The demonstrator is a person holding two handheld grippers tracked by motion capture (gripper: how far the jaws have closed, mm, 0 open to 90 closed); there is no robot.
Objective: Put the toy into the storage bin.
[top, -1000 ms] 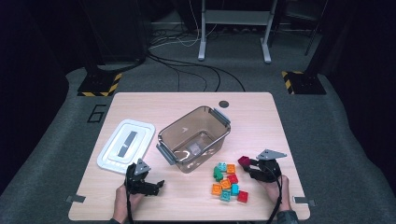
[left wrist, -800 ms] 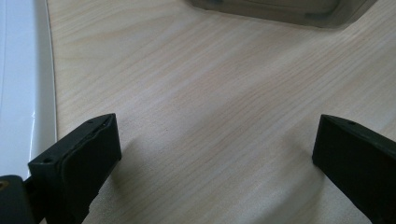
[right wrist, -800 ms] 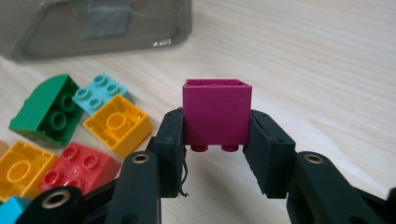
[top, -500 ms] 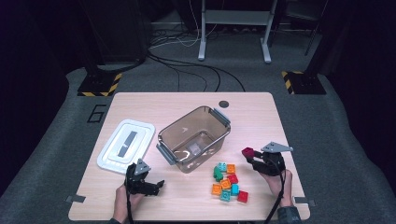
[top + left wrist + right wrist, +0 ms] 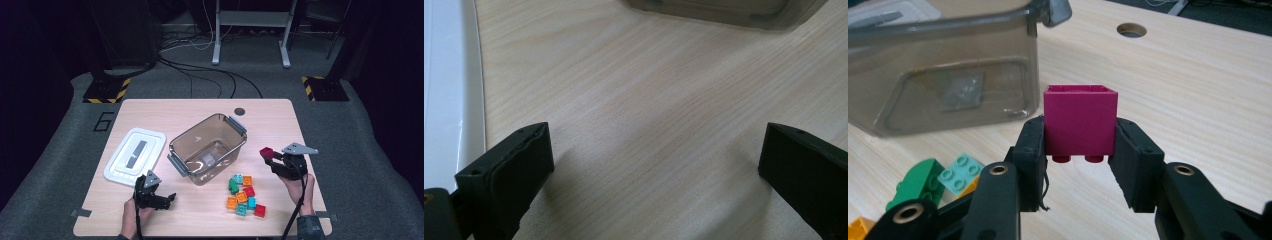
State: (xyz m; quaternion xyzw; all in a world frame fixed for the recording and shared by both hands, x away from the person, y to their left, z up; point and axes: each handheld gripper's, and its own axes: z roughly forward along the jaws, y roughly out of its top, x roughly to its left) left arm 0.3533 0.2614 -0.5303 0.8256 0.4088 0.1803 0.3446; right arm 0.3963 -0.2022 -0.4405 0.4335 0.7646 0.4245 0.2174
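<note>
While my right gripper has its fingers clamped on a magenta brick lifted beside the bin, that bin looks empty, so I judge sorting barely begun; eight bricks wait on the desk. My left gripper rests spread, holding nothing.

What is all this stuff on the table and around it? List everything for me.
Clear brown plastic bin: one, open, table centre.
White plastic lid: one, flat, left of bin.
Magenta toy brick: one, upside down, held above the table.
Loose toy bricks: about eight; orange, teal, red, green; in front of bin.
Wooden table: one, round hole at far edge.
Cables: several, on floor.
Left gripper: open, near lid.
Right gripper: shut on brick.
</note>
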